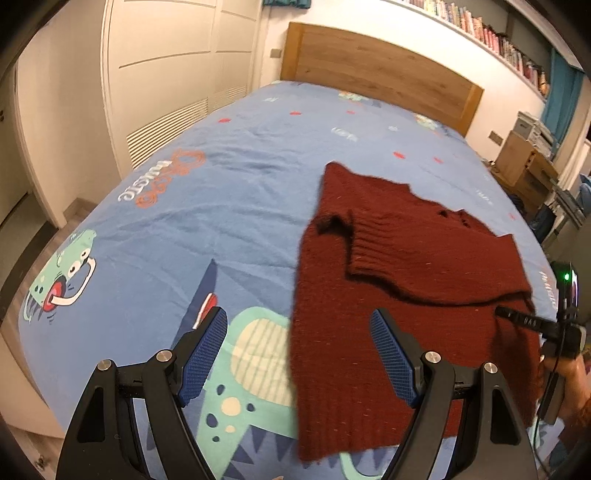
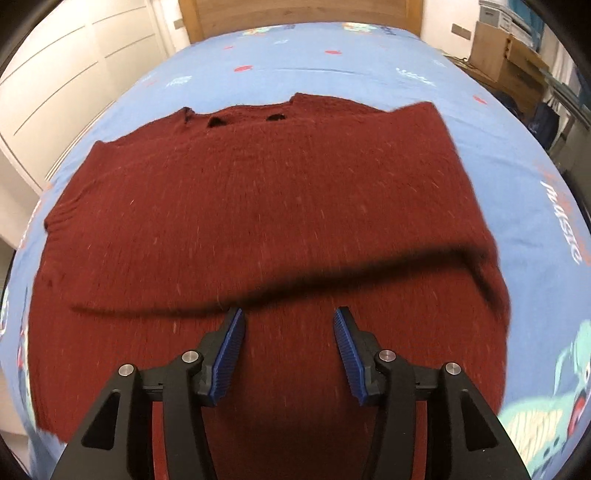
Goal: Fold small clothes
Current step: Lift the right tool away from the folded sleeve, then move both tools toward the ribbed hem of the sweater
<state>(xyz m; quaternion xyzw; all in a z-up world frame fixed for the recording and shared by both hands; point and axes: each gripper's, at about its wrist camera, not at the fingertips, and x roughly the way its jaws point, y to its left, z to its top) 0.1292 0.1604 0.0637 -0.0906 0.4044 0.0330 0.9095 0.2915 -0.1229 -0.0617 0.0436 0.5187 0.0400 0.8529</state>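
A dark red knitted sweater (image 1: 399, 280) lies flat on the blue printed bed sheet (image 1: 192, 221). One sleeve is folded across the body, its cuff (image 1: 332, 223) near the left edge. My left gripper (image 1: 299, 354) is open and empty, above the sweater's lower left edge. In the right wrist view the sweater (image 2: 258, 206) fills the middle, neck away from me, with a fold edge running across. My right gripper (image 2: 288, 350) is open and empty just above the lower body of the sweater. The right gripper also shows at the far right of the left wrist view (image 1: 532, 321).
The bed has a wooden headboard (image 1: 380, 70) at the far end. White wardrobe doors (image 1: 166, 81) stand to the left. Cardboard boxes (image 1: 524, 166) and clutter sit to the right of the bed. A bookshelf (image 1: 480, 29) runs along the wall above.
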